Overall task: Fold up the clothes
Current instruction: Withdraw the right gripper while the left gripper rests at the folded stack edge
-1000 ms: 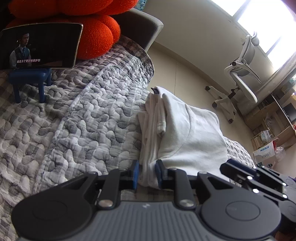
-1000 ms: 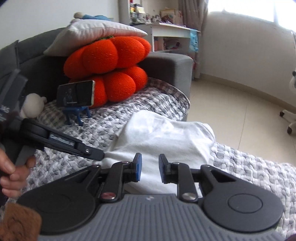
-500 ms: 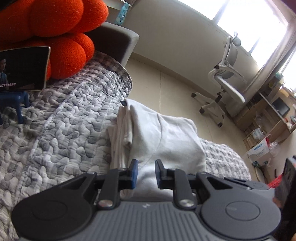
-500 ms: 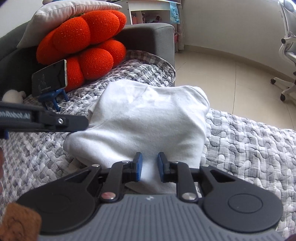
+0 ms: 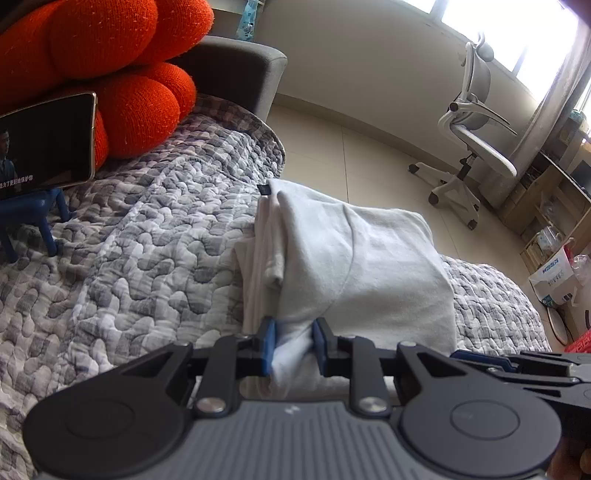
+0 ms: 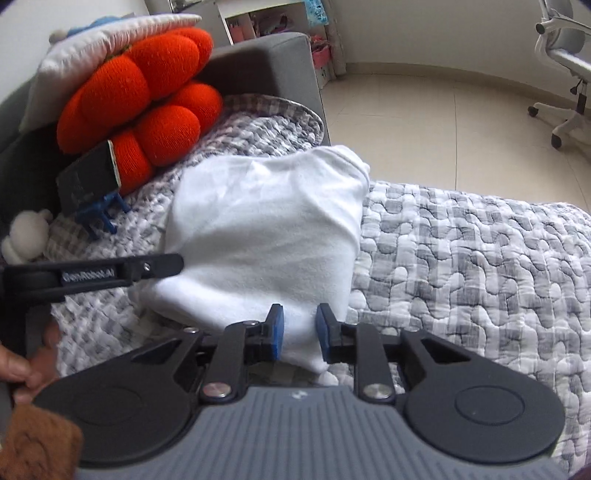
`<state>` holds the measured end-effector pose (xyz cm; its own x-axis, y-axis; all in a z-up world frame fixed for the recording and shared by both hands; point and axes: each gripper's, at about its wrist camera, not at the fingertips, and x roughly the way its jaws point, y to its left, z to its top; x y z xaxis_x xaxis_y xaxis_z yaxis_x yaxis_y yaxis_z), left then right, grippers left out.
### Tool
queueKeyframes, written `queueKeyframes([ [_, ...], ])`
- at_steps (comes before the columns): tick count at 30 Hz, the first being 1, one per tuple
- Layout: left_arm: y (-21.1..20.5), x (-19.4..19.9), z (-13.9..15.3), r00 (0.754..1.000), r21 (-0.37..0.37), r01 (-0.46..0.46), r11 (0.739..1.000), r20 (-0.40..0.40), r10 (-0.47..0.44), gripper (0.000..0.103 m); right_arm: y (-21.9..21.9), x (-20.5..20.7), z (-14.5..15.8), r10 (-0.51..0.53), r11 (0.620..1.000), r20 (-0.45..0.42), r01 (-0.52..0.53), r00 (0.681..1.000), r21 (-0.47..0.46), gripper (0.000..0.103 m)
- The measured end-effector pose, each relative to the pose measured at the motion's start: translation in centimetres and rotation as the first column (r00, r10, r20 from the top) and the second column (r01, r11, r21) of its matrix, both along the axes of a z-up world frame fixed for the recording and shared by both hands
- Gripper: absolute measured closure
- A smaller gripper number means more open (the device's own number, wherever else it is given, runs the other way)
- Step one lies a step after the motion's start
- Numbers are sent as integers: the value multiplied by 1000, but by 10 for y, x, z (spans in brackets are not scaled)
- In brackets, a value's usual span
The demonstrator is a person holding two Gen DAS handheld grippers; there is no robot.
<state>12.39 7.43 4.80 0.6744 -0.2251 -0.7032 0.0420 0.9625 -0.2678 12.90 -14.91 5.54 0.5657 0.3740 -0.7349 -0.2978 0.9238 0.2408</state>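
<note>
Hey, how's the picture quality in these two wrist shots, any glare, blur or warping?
Left wrist view: the window at top right is blown out to white, the fisheye bends the wall and floor, and the white shirt and quilt are sharp. Right wrist view: softer, with the quilt smeared at left and the hand at the left edge blurred; lighting is even, with no strong glare.

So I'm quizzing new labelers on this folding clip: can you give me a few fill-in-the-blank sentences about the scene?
1. Both grippers pinch the near edge of a folded ____ garment.
2. The garment lies on a grey quilted ____.
3. Behind the phone sits a knitted cushion coloured ____.
4. The phone rests on a small ____ stand.

Missing words: white; cover; orange; blue
</note>
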Motion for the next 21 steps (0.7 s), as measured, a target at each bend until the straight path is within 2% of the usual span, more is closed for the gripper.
queueKeyframes([
  [4,4,-4,7,1000,-38,-8,999,12,9,80,6,-1,-5,15,999,15,-15,1000,-48,79],
  [6,7,-13,22,997,-86,-3,996,72,9,81,10,-3,-4,19,997,22,-17,1000,-71,79],
  [8,3,-20,33,991,-82,16,997,134,-5,81,10,-2,-5,12,997,21,-10,1000,-72,79],
  [12,-18,-11,16,997,17,45,999,68,-46,81,8,-1,-5,0,998,14,1,1000,-56,78],
  [15,-28,-7,4,996,120,48,992,64,-56,81,6,-1,-3,1,999,11,0,1000,-43,78],
  [18,-27,-6,1,997,128,44,991,60,-52,81,6,-1,-1,10,999,20,-9,1000,-46,78],
  [21,-30,-6,0,996,152,52,987,60,-61,81,5,-2,8,19,999,72,-16,997,-43,78],
])
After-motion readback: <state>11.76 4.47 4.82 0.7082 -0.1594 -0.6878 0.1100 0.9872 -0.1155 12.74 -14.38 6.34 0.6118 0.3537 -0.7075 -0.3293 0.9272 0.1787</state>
